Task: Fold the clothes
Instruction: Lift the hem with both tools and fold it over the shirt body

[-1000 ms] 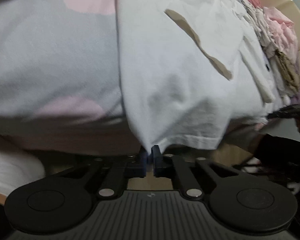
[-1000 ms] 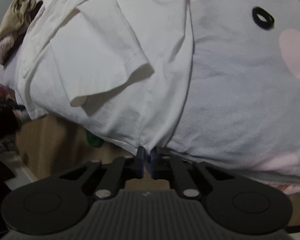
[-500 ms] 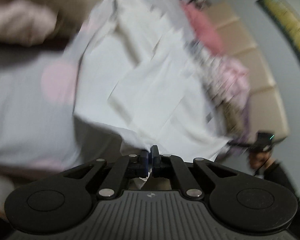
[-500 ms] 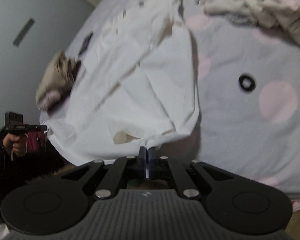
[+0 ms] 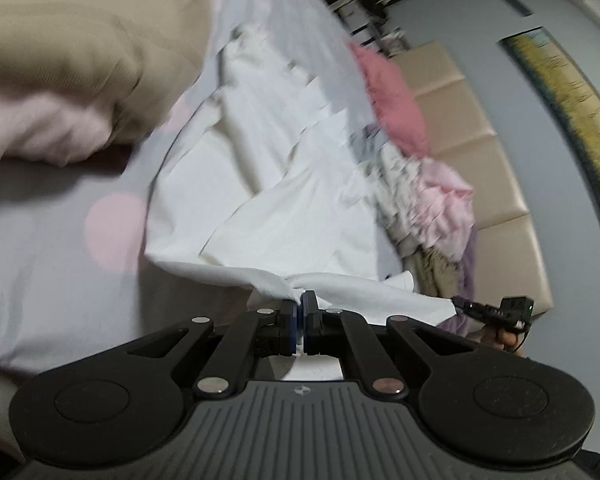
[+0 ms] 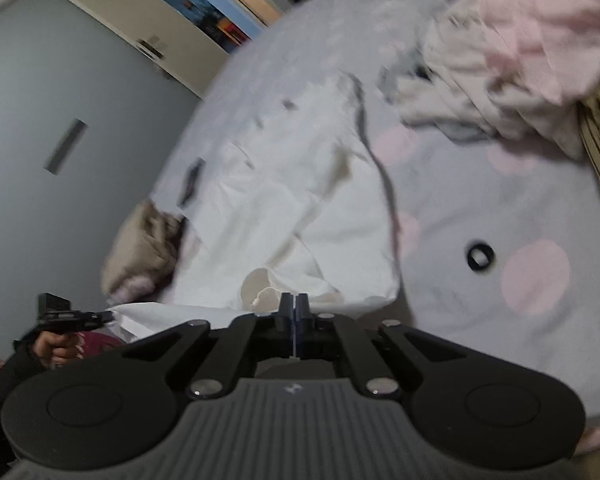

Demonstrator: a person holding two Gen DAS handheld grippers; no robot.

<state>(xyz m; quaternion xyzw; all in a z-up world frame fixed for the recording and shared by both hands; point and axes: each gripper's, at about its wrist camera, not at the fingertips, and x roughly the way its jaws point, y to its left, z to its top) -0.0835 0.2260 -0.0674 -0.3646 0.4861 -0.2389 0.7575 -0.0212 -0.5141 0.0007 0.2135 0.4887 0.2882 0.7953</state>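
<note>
The bed [image 6: 500, 208] with its grey, pink-dotted cover is your work surface, and it carries everything: the white shirt [image 6: 300, 208] spread along its middle, a heap of unfolded laundry [image 6: 520, 52] at the far end in the right wrist view, and a beige and pink stack [image 5: 72, 80] that looks already folded, set to one side in the left wrist view so the middle stays free for folding.

The shirt lies mostly flat with its near hem raised off the cover, because you hold that hem at two places. That keeps the edge taut between your hands, so it can be carried over the body as one straight line instead of sagging.

Your left gripper [image 5: 300, 300] is clamped shut on a bunched bit of the hem, cloth visibly pinched between the blue pads. Your right gripper [image 6: 294, 304] has its jaws pressed together too; the hem runs right at its tips, and it appears to pinch the fabric there, though the fold hides the exact bite.

A small black ring [image 6: 480, 258] lies on the cover beside the shirt, apart from it and out of the fold's way.
</note>
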